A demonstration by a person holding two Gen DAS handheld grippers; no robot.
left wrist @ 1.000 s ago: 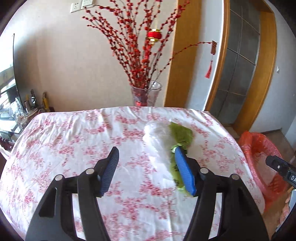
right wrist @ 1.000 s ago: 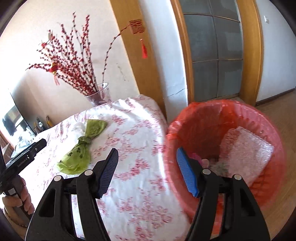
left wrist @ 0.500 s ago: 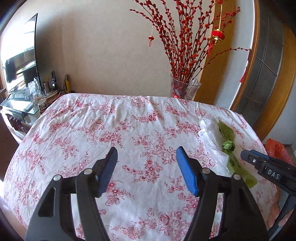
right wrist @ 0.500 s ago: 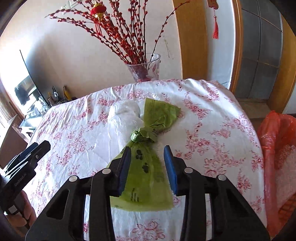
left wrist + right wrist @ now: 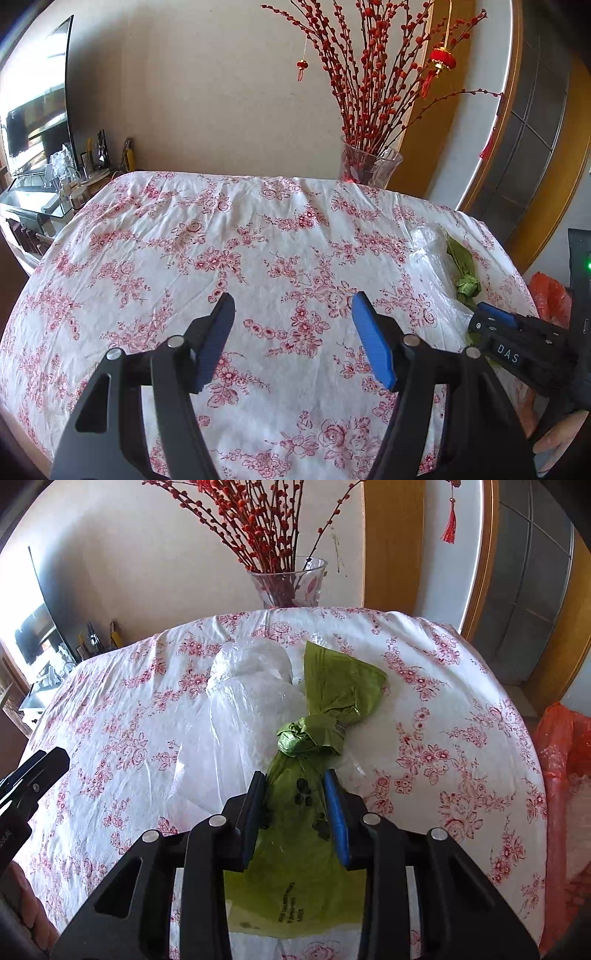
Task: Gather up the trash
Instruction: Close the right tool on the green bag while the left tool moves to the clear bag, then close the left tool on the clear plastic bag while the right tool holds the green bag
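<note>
Two pieces of trash are left on the flowered tablecloth (image 5: pixel 461 738) as I work the rig from afar: a knotted green bag (image 5: pixel 314 738) printed with paw marks and, touching its left side, a crumpled clear plastic bag (image 5: pixel 243 701). My right gripper (image 5: pixel 297 805) straddles the green bag just below its knot; its jaws have just been closing and now stand narrow, both pads against the plastic, so I judge the grip made or nearly so, with the bag not yet lifted off the cloth. My left gripper (image 5: pixel 293 339) hovers over bare cloth with its jaws well apart and nothing between them. Off the table's right edge sits the red-lined bin (image 5: pixel 561 760), which already holds something pale and bubbly. By my reckoning, the green bag's lift and drop remain, then the clear bag.
</note>
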